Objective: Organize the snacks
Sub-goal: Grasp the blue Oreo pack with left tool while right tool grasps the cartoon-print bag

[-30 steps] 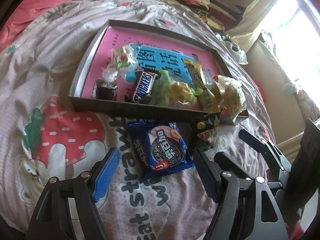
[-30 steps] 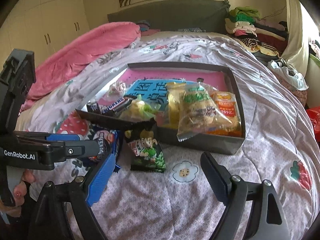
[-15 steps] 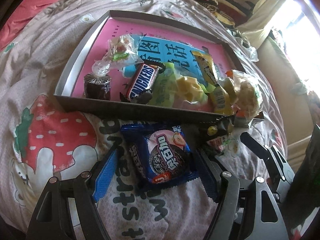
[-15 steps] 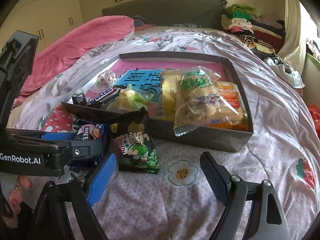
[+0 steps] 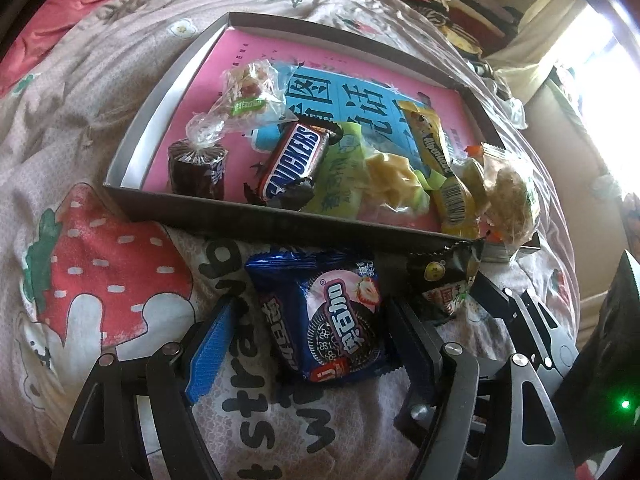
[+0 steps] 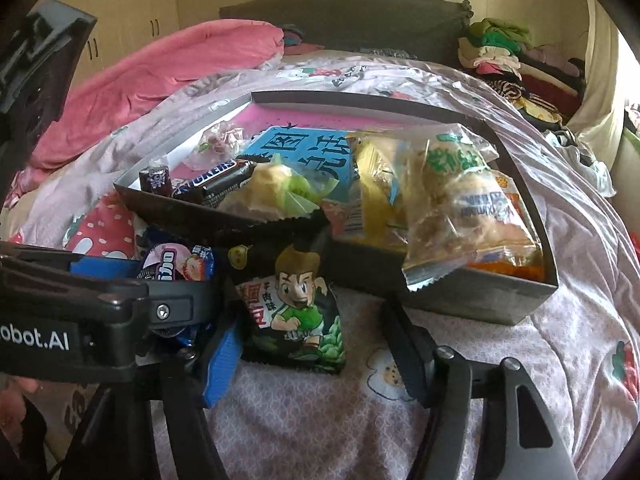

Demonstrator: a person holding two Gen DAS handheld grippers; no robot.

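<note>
Bedspread holds two loose packs just outside box [image 5: 168,216]. My left hand-held gripper [image 5: 308,344] straddles Oreo pack [image 5: 332,320], released; right hand-held gripper [image 6: 316,344] has been closing round bean snack pack [image 6: 296,304], not yet pinching. Next: squeeze, lift both into box.

A glossy blue foil cookie pack [image 5: 328,320] is seen on a matt printed cloth quilt [image 5: 100,264]. Shiny crinkled plastic is shown on the bean bag [image 6: 292,304]. The box [image 6: 460,296] looks like matt grey card, and ribbed blue rubber lines one finger [image 5: 210,350].
</note>
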